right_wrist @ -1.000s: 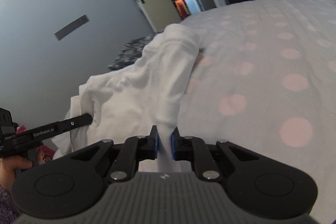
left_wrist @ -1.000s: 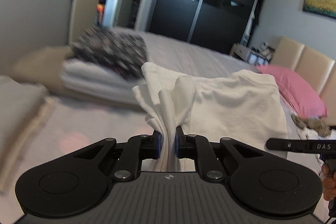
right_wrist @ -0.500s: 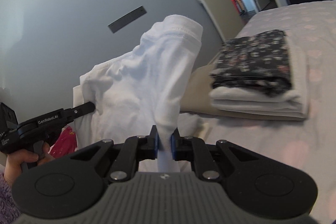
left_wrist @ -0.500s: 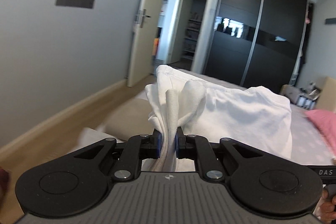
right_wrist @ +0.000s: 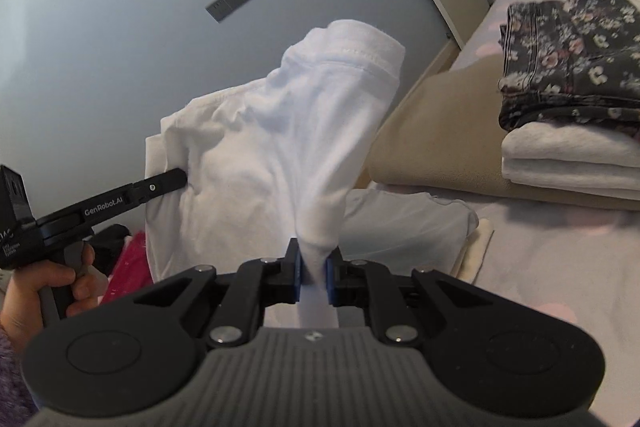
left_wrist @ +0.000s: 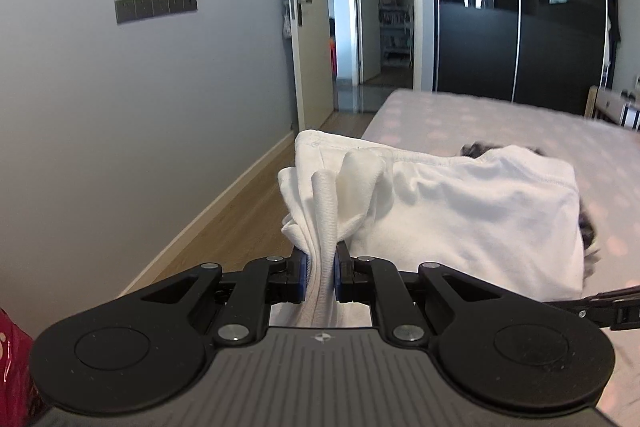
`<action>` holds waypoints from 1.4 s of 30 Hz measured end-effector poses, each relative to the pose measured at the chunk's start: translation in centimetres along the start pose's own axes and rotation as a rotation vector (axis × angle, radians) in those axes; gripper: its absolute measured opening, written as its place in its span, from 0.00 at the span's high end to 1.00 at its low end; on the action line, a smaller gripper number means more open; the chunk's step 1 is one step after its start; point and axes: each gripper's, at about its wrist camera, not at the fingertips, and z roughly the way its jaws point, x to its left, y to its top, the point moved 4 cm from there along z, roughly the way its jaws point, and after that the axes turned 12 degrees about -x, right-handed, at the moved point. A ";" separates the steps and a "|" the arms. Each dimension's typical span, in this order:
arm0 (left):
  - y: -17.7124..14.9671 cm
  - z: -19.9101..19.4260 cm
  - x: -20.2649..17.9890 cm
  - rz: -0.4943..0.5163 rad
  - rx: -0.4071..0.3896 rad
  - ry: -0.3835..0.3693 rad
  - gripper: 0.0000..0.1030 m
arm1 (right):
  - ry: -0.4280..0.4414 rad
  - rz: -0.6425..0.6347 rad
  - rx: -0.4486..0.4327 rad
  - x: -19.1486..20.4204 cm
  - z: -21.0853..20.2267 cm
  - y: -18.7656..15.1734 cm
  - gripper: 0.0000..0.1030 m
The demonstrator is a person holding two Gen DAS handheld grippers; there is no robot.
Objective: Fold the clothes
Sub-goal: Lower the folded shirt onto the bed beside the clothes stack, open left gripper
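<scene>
The bed (right_wrist: 560,267) takes up most of the room from where I stand, its pale cover scattered with faint pink dots, and beyond it runs the grey wall (left_wrist: 120,107) with a dark switch plate (left_wrist: 156,7), an open door (left_wrist: 308,27) and a tall black wardrobe (left_wrist: 520,7). Near the bed's edge lies a stack of folded clothes: a beige piece (right_wrist: 440,147) at the bottom, a white folded piece (right_wrist: 568,163) on that, and a dark flowered piece (right_wrist: 572,67) on top. A flat white garment (right_wrist: 408,227) lies on the cover just in front of the stack. Held up in the air above the bed's near side is the white shirt (right_wrist: 272,147), stretched between the two tools (its hemmed edge stands up at the top, slightly bunched). The left gripper (left_wrist: 320,267) has its blue-lined jaws pinched tight on a gathered fold of the shirt, and in the right wrist view its black finger can be seen going into the cloth at the shirt's far side, with the person's left hand (right_wrist: 52,287) wrapped round the handle. The right gripper (right_wrist: 314,275) likewise clamps a narrow bunch of the same shirt, jaws pressed close with the fabric between them. A bit of bright pink fabric (right_wrist: 128,267) shows low down behind the shirt.
</scene>
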 end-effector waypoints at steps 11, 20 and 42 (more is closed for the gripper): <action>-5.8 10.4 0.0 0.040 0.152 0.002 0.90 | -0.101 0.015 0.059 -6.1 6.6 -1.2 0.87; -8.7 16.8 0.9 0.097 0.288 0.015 0.90 | -0.209 -0.031 0.136 -8.8 10.1 -3.1 0.87; -6.3 11.3 2.9 0.090 0.225 0.100 0.75 | -0.251 -0.290 0.151 -6.0 6.8 -0.6 0.74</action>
